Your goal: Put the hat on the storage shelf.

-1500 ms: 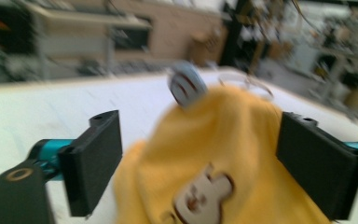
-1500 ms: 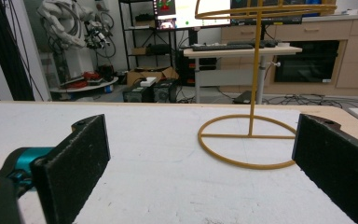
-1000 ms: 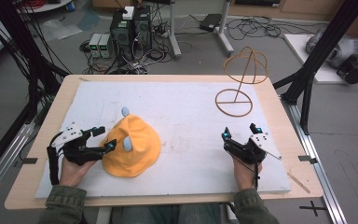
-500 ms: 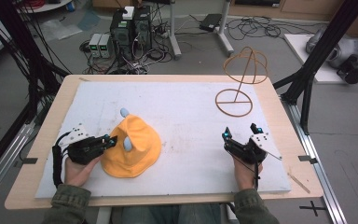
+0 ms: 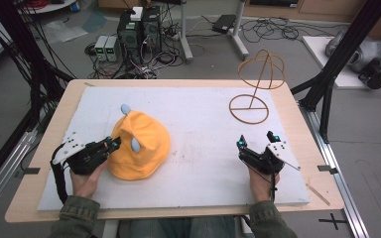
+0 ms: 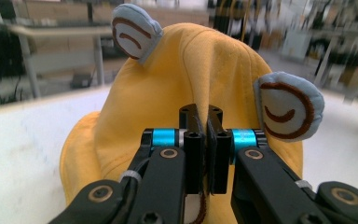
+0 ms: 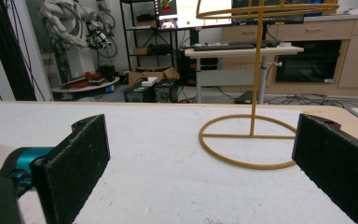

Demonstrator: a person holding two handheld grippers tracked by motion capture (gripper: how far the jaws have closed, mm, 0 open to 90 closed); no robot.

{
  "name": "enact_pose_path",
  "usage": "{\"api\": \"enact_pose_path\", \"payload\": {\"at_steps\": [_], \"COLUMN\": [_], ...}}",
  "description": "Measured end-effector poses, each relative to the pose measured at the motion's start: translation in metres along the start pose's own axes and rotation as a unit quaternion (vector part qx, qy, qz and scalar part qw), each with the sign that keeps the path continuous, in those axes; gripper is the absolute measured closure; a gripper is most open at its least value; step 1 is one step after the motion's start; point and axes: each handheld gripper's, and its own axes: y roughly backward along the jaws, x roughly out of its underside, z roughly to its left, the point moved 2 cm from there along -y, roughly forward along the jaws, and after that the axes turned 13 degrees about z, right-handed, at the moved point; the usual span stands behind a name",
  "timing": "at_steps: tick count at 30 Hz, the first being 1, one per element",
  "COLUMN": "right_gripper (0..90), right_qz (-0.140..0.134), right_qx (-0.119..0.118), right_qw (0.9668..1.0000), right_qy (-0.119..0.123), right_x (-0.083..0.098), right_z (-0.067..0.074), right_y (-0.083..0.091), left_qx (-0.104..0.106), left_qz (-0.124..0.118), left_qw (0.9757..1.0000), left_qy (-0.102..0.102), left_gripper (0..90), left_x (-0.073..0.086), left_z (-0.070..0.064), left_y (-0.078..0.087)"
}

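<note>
1. Right now the yellow hat (image 5: 140, 146) sits left of centre in the high view, on the white mat (image 5: 203, 124), a soft dome with two pale blue ears (image 6: 286, 106) stitched in brown.
2. My left gripper (image 5: 113, 144) is at the hat's left edge; its jaws have just been closing, and in the left gripper view they stand pressed together with a fold of the yellow cloth pinched between them (image 6: 204, 140).
3. In that view the hat rises straight above the jaws, one ear at the upper left, the other at the right middle.
4. My right gripper (image 5: 256, 142) rests on the mat at the lower right of the high view, well apart from the hat, its jaws spread wide with nothing between them.
5. Through the right gripper view I see bare mat between the black pads (image 7: 74, 158), and beyond them the wire hat stand (image 7: 254, 135).
6. In the high view that stand (image 5: 255, 89) occupies the upper right of the mat, a ring base, a thin post and a round cage on top.
7. Beneath the mat lies the wooden table (image 5: 307, 129).
</note>
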Motion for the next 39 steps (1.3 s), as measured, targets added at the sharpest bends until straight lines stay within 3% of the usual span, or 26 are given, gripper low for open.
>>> {"api": "enact_pose_path", "payload": {"at_steps": [2,4,7,9,13,16,19,23,27,28,30,31,32,35,36,37,38,39], "right_gripper": [3.6,3.6,3.6,3.6,3.6,3.6,3.6,3.6,3.6,3.6,3.6,3.6,3.6,3.7,3.7,3.8,3.7,3.7], "right_qz": [-0.002,-0.003,-0.004,-0.005,-0.003,-0.003,-0.002,-0.003,-0.002,-0.001,0.002,0.003,0.004,0.004,0.002,0.001,0.001,0.001], "right_qx": [0.001,0.001,0.002,0.001,-0.004,-0.005,-0.006,-0.008,-0.015,-0.015,-0.020,-0.021,-0.023,-0.025,-0.026,-0.027,-0.029,-0.028], "right_qw": [1.0000,1.0000,1.0000,1.0000,1.0000,1.0000,1.0000,0.9999,0.9999,0.9999,0.9998,0.9998,0.9997,0.9995,0.9994,0.9993,0.9993,0.9993], "right_qy": [-0.001,-0.002,-0.006,-0.006,-0.006,-0.005,-0.006,-0.007,-0.008,-0.007,-0.001,0.002,0.008,0.022,0.023,0.026,0.025,0.026], "right_x": [0.000,0.000,-0.001,-0.001,-0.001,-0.001,-0.001,-0.001,-0.001,-0.001,0.000,0.000,0.000,0.000,0.000,0.000,0.000,0.000], "right_z": [-0.001,-0.002,-0.003,-0.003,0.000,0.000,0.001,0.001,0.003,0.003,0.005,0.007,0.008,0.012,0.013,0.013,0.014,0.013], "right_y": [0.000,0.000,-0.001,-0.002,-0.002,-0.003,-0.002,-0.002,-0.004,-0.004,-0.006,-0.006,-0.007,-0.007,-0.006,-0.006,-0.006,-0.006], "left_qx": [-0.002,-0.014,-0.033,-0.038,-0.029,-0.023,-0.009,0.012,0.016,0.025,0.031,0.042,0.042,0.055,0.064,0.064,0.077,0.077], "left_qz": [-0.030,-0.045,-0.079,-0.098,-0.111,-0.108,-0.103,-0.110,-0.105,-0.100,-0.098,-0.093,-0.093,-0.084,-0.079,-0.079,-0.074,-0.074], "left_qw": [0.9995,0.9989,0.9964,0.9943,0.9932,0.9938,0.9946,0.9938,0.9938,0.9940,0.9938,0.9939,0.9939,0.9939,0.9936,0.9936,0.9929,0.9929], "left_qy": [0.009,0.004,0.005,0.017,0.022,0.015,-0.005,-0.013,-0.033,-0.038,-0.042,-0.042,-0.042,-0.045,-0.049,-0.049,-0.052,-0.052], "left_gripper": [87.4,87.4,87.3,87.3,87.3,87.3,87.3,87.3,87.2,87.2,87.2,87.2,87.2,87.2,87.2,87.2,87.2,87.2], "left_x": [-0.007,-0.015,-0.027,-0.038,-0.052,-0.062,-0.083,-0.104,-0.129,-0.139,-0.144,-0.154,-0.154,-0.170,-0.181,-0.181,-0.190,-0.190], "left_z": [-0.001,-0.001,0.000,0.004,0.005,0.003,-0.007,-0.016,-0.028,-0.035,-0.037,-0.043,-0.043,-0.051,-0.057,-0.057,-0.064,-0.064], "left_y": [0.004,0.009,0.016,0.017,0.014,0.008,-0.013,-0.035,-0.063,-0.080,-0.089,-0.108,-0.108,-0.140,-0.162,-0.162,-0.182,-0.182]}}
